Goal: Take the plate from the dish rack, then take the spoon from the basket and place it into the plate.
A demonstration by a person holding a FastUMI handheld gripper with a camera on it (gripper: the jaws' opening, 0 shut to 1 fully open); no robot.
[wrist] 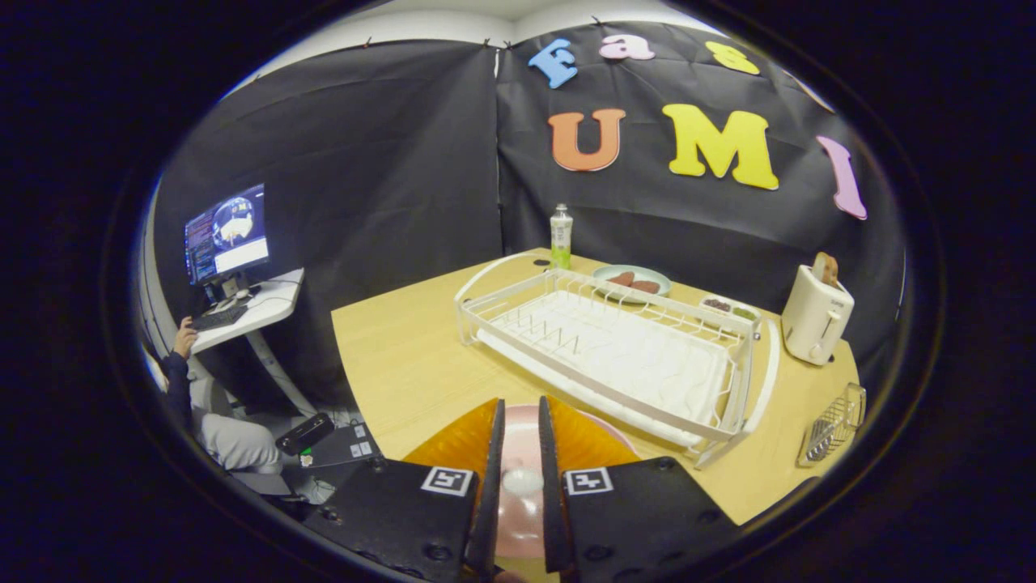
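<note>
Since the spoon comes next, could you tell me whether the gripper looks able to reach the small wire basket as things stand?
Probably yes. The small wire basket stands on bare wooden table beside the white wire dish rack, nothing between. But the gripper has its fingers nearly closed over the pink round plate, with something pale there.

We held the tool (520, 437) over the near edge of the bench (405, 364), its fingers nearly closed with a narrow gap, and the plate (518, 502) lay under and between them. Just beyond the fingers sat the dish rack (615, 356). Behind the rack stood a bottle (561, 235), with a dish (631, 281) to its right. A toaster (816, 320) stood right of the rack, and the basket (834, 425) lay nearer us, before the toaster. Left of the bench, a person (210, 405) sat at a desk carrying a monitor (228, 233).
</note>
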